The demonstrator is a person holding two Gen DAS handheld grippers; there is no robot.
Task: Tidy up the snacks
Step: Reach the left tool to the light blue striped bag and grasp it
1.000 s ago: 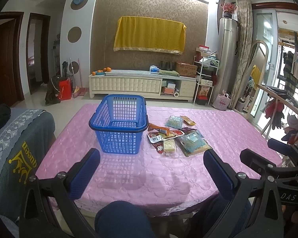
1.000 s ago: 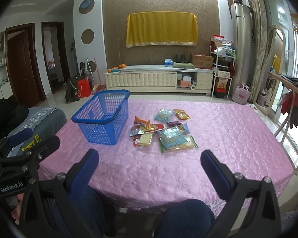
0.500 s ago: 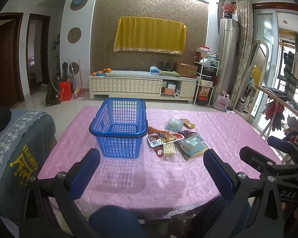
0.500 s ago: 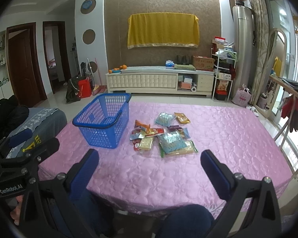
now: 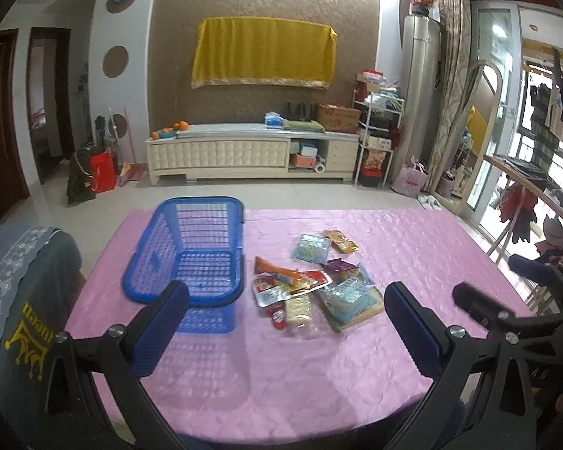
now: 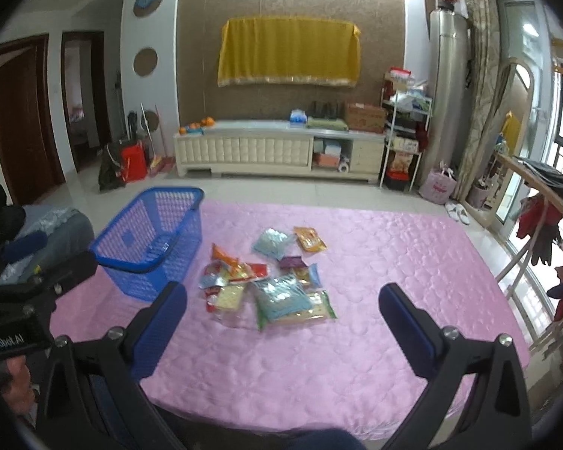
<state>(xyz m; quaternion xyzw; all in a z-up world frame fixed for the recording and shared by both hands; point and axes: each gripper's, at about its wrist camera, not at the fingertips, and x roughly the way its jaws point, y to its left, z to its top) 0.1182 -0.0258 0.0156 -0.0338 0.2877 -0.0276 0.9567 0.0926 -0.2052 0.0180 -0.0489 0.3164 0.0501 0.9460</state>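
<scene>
Lying heaped, colourful snack packets (image 5: 311, 285) overlap.

Bare tablecloth (image 5: 281, 367) before snack pile (image 5: 311, 288)

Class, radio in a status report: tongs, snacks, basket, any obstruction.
Left tongs open, empty. Right tongs open, empty. Snack packets loose on pink tablecloth; blue basket beside them, empty. Nothing in the way.

The left gripper (image 6: 15, 339) body, seen in the right wrist view, carries a white label reading "GenRobot.AI", the right gripper (image 5: 540, 373) body in the left wrist view shows only the partial letters "AS", and the snack packets (image 6: 270, 285) bear no legible print.
</scene>
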